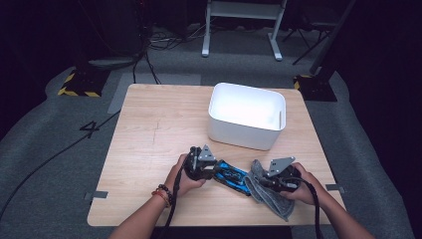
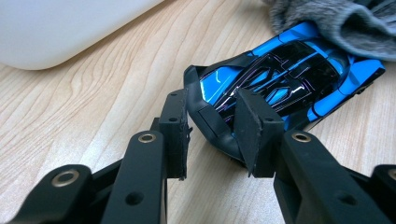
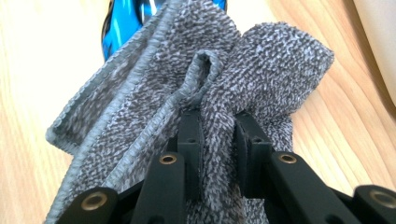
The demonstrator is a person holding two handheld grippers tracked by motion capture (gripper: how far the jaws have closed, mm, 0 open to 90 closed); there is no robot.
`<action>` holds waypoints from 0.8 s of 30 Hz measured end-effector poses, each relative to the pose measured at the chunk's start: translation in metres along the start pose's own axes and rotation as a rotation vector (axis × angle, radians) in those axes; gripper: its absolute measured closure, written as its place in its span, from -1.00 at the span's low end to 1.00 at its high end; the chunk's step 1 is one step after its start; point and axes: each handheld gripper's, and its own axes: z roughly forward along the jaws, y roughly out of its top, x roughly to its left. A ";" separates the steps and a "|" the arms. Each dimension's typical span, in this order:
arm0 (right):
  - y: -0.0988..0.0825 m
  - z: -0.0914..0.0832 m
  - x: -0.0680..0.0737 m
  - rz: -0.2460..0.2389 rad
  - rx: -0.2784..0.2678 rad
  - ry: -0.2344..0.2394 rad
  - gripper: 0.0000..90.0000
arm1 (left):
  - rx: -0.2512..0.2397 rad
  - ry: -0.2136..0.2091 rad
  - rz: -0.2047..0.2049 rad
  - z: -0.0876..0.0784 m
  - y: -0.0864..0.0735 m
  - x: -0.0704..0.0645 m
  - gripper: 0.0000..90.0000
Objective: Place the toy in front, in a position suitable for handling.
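A shiny blue and black toy car [image 1: 230, 175] lies on the wooden table [image 1: 159, 129] near the front edge. My left gripper [image 1: 217, 172] is shut on its black end; in the left gripper view both pads press the car [image 2: 280, 74] from either side of the gripper [image 2: 212, 102]. A grey knitted cloth [image 1: 278, 204] is bunched against the car's other end. My right gripper [image 1: 261, 180] is shut on a fold of this cloth [image 3: 243, 65], pinched between the jaws of the gripper [image 3: 217, 121]. The cloth drapes over part of the car [image 3: 126, 18].
A white rectangular bin [image 1: 214, 99] stands on the table behind the car, towards the back right. Its wall shows at the top left of the left gripper view [image 2: 56, 28]. Bare wood stretches to the left of the bin.
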 end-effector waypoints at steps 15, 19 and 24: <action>-0.001 -0.005 0.026 -0.078 -0.061 0.188 0.68 | -0.001 0.007 0.007 -0.001 0.000 0.000 0.46; 0.002 0.003 0.031 -0.080 -0.111 0.230 0.69 | -0.005 0.010 -0.004 -0.002 -0.002 0.003 0.46; 0.017 0.007 0.048 -0.127 -0.159 0.225 0.70 | -0.002 0.017 0.005 -0.002 -0.002 0.003 0.46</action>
